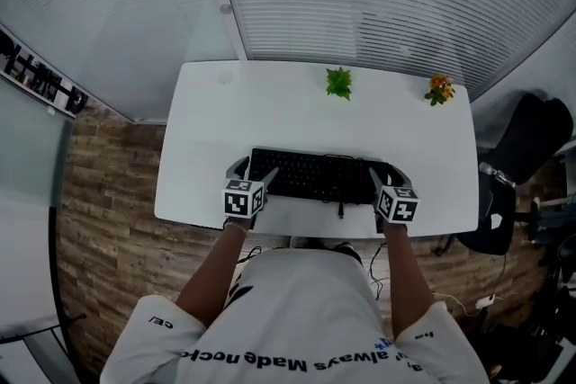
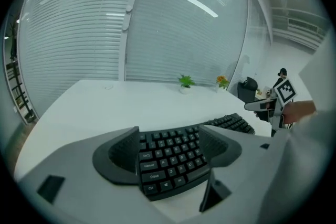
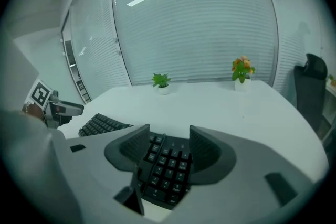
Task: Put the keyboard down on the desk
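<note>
Between left gripper [image 2: 170, 140] fingers [image 2: 116, 157]: left end of black keyboard [image 1: 315, 175], fingers closed against its far and near edges. Right gripper [image 3: 169, 138] fingers [image 3: 212, 153] clamp right end same way. Keyboard level over near half of white surface [image 1: 270, 108], parallel to near edge; contact with surface unclear. Far edge: green plant [image 1: 338, 83], orange-flowered plant [image 1: 439, 89] further right

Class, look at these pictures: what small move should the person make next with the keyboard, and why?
Probably lower both ends evenly until the keyboard lies flat on the desk. The left gripper and right gripper each clamp one end, near the desk's front edge, and whether it already rests there is unclear.
</note>
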The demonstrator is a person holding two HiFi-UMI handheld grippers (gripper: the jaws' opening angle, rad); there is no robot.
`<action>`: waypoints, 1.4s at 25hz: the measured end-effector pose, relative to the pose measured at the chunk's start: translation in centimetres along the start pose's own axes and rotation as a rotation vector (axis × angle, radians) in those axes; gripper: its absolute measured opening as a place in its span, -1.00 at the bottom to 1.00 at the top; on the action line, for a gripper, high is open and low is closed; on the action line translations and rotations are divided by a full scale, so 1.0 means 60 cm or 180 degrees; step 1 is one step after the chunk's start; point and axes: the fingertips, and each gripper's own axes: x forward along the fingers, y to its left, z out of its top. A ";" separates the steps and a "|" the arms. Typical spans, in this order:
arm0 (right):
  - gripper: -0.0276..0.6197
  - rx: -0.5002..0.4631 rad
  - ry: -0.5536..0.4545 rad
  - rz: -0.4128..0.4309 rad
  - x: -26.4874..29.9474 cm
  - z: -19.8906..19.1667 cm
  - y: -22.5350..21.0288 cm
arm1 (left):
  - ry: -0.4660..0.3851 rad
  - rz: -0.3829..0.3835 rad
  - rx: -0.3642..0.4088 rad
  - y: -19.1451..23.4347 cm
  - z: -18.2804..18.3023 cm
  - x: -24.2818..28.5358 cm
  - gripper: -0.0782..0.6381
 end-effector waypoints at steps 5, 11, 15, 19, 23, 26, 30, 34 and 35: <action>-0.35 -0.0290 -0.0329 0.0131 -0.055 0.073 0.051 | -0.0442 -0.0255 0.0171 -0.050 0.079 -0.049 -0.08; -0.47 -0.0486 -0.0734 0.0334 -0.134 0.163 0.117 | -0.0978 -0.0496 0.0337 -0.107 0.169 -0.122 -0.21; -0.51 -0.0556 -0.0935 0.0480 -0.183 0.213 0.155 | -0.1302 -0.0571 0.0489 -0.139 0.226 -0.172 -0.24; -0.54 -0.0720 -0.1111 0.0560 -0.227 0.250 0.187 | -0.1598 -0.0627 0.0568 -0.164 0.275 -0.218 -0.28; -0.55 -0.0858 -0.1275 0.0617 -0.267 0.279 0.211 | -0.1778 -0.0735 0.0638 -0.192 0.313 -0.257 -0.28; -0.55 -0.0962 -0.1355 0.0587 -0.292 0.298 0.223 | -0.1876 -0.0750 0.0685 -0.208 0.335 -0.283 -0.28; -0.55 -0.1022 -0.1451 0.0572 -0.321 0.319 0.237 | -0.2018 -0.0785 0.0734 -0.224 0.358 -0.313 -0.28; -0.56 -0.1035 -0.1535 0.0596 -0.345 0.338 0.248 | -0.2172 -0.0790 0.0782 -0.237 0.382 -0.335 -0.29; -0.56 -0.1047 -0.1550 0.0600 -0.349 0.341 0.251 | -0.2197 -0.0791 0.0792 -0.239 0.386 -0.340 -0.29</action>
